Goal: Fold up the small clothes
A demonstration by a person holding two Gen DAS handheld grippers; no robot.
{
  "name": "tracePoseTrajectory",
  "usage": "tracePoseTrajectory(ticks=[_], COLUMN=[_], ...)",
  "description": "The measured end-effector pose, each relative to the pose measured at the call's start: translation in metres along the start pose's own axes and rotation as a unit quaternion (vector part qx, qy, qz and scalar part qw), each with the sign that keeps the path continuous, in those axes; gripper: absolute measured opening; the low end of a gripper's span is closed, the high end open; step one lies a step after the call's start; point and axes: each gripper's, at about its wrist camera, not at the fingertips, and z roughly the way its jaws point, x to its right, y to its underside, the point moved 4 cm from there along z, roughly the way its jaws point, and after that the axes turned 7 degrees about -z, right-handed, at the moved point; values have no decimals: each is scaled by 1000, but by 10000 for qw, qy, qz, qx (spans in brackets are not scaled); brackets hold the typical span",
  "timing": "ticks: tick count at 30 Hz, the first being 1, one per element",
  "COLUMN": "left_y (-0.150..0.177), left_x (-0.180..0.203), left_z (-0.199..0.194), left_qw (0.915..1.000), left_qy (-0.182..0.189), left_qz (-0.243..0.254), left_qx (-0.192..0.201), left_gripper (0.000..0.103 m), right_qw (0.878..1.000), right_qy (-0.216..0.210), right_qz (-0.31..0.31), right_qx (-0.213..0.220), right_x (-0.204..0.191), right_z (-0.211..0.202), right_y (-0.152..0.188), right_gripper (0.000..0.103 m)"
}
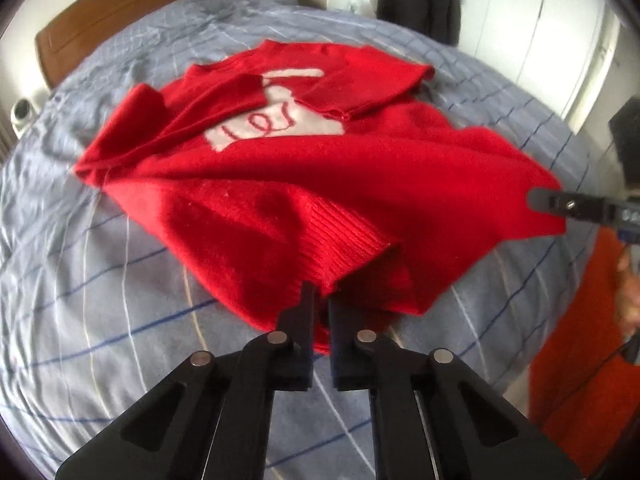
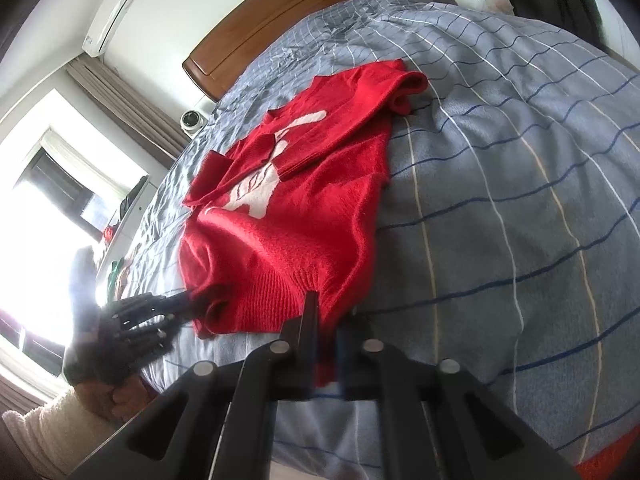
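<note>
A small red sweater with a white motif lies on the bed, both sleeves folded in over its chest. It also shows in the right wrist view. My left gripper is shut on the sweater's ribbed hem at one bottom corner and lifts it off the bed. My right gripper is shut on the other bottom corner of the hem. The right gripper's tip shows in the left wrist view, and the left gripper shows in the right wrist view, both at the hem.
The bed has a grey-blue checked sheet and a brown wooden headboard. White wardrobes, a drawer unit and a dark hanging jacket stand beyond it. A bright window is to the left.
</note>
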Motion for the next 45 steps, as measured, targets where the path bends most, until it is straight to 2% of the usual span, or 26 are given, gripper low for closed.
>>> tracePoseTrajectory(ticks=[4,8,12,16,19,21,23,24,25,26,27,29,32,33,34,35,37,41,45], left_y=[4,24,60,80,84,84,80,78,74,70,67,59,52,48,43,37,30,40,62], left_x=[-9,-40,-56,-68,-76,-78,-75,-73,-72,-71,-70,-60,-49,-47,-44,-44,-46,-54,-66], left_z=[-19,-55,-67,-54,-42,-46,-56,-60,-63,-63,-61,-41,-8,-4,-4,-4,-15,-48,-57], left_qw=[9993,9927,9874,9837,9818,9825,9839,9837,9830,9819,9819,9869,9894,9892,9890,9881,9850,9868,9871], left_qy=[3,82,-92,-261,-319,-336,-123,-16,36,27,42,-12,-249,-284,-245,-76,82,34,-46], left_qz=[-252,-1108,-1546,-1777,-1867,-1832,-1781,-1796,-1825,-1863,-1855,-1609,-1410,-1421,-1453,-1530,-1724,-1618,-1601], left_qx=[269,461,328,63,-166,-103,71,130,202,334,383,136,-249,-223,-149,-155,-39,93,-70], left_gripper=[2,2,2,1,1,4,20,53,82,90,92,92,86,68,20,5,4,3,3], right_qw=[10000,10000,9998,9986,9982,9978,9979,9980,9983,9984,9985,9985,9984,9980,9974,9966,9966,9967,9952], right_qy=[-3,-20,-62,-57,124,52,-22,-39,-65,-94,-132,-115,-110,-135,-134,-156,-33,234,308], right_qz=[41,40,-29,-26,14,196,326,339,346,344,321,238,231,220,220,194,9,-271,-266], right_qx=[-8,-8,-183,-519,-593,-626,-567,-528,-474,-443,-432,-472,-514,-583,-674,-788,-821,-728,-889], right_x=[2,1,-5,-10,-6,-1,3,4,5,6,6,6,7,7,6,4,-3,-15,-18], right_z=[2,-2,-1,10,15,13,5,3,-2,-6,-8,-7,2,10,16,22,21,-6,-25], right_y=[0,-1,3,14,18,19,18,18,18,18,18,18,18,19,20,22,23,18,24], right_gripper=[8,8,8,9,12,23,40,44,48,48,49,49,49,49,48,35,4,4,4])
